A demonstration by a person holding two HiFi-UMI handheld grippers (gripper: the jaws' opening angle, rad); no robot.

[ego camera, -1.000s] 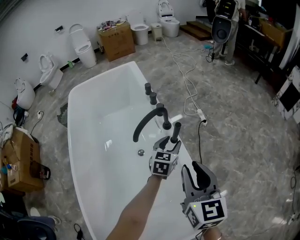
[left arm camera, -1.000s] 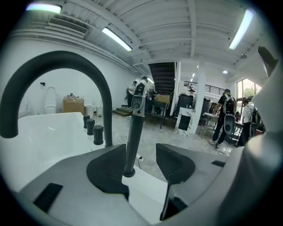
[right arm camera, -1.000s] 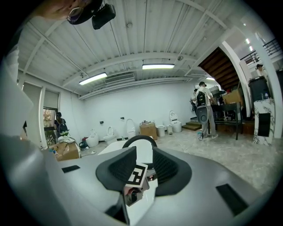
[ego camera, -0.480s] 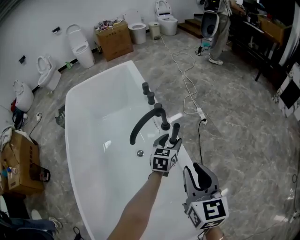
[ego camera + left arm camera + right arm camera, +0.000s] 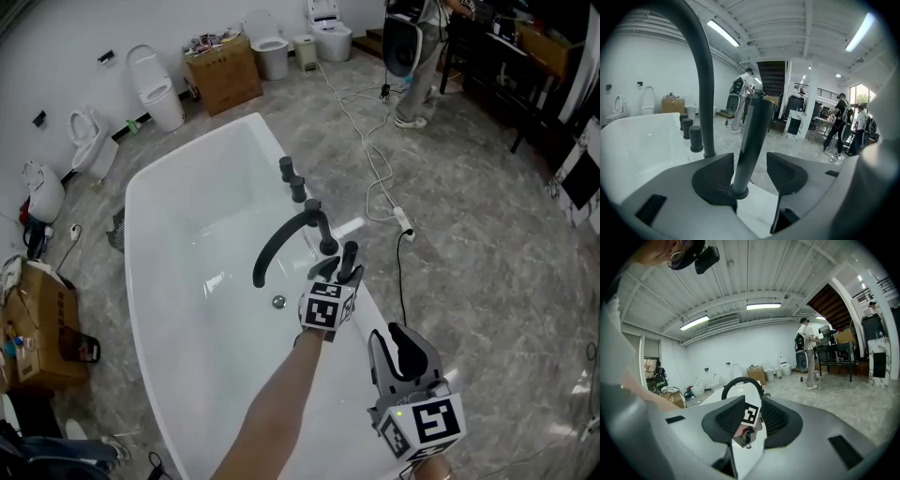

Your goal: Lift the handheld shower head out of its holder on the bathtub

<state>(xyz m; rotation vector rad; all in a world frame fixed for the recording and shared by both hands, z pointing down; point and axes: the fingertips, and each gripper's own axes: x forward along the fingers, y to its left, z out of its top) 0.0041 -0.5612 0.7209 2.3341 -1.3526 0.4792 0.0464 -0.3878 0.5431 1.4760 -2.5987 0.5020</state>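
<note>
The handheld shower head (image 5: 349, 259) is a dark upright rod standing in its holder (image 5: 738, 191) on the near rim of the white bathtub (image 5: 141, 281). My left gripper (image 5: 337, 275) reaches it from the near side. In the left gripper view the shower head (image 5: 754, 136) rises between the jaws of the left gripper (image 5: 751, 166). The jaws are closing; the left pad is close to the rod and a gap shows at the right pad. My right gripper (image 5: 405, 341) hangs back nearer to me, open and empty. In its own view the right gripper (image 5: 751, 416) frames only the left gripper's marker cube.
An arched dark spout (image 5: 281, 239) and two knobs (image 5: 292, 178) stand on the rim beyond the shower head. A white cable (image 5: 375, 169) runs over the marble floor at the right. Toilets (image 5: 155, 89) and a cardboard box (image 5: 223, 70) line the far wall. A person (image 5: 412, 56) stands at the back.
My left gripper has moved forward and down onto the shower head, so the rod now sits between its jaws. The right gripper has sunk a little.
</note>
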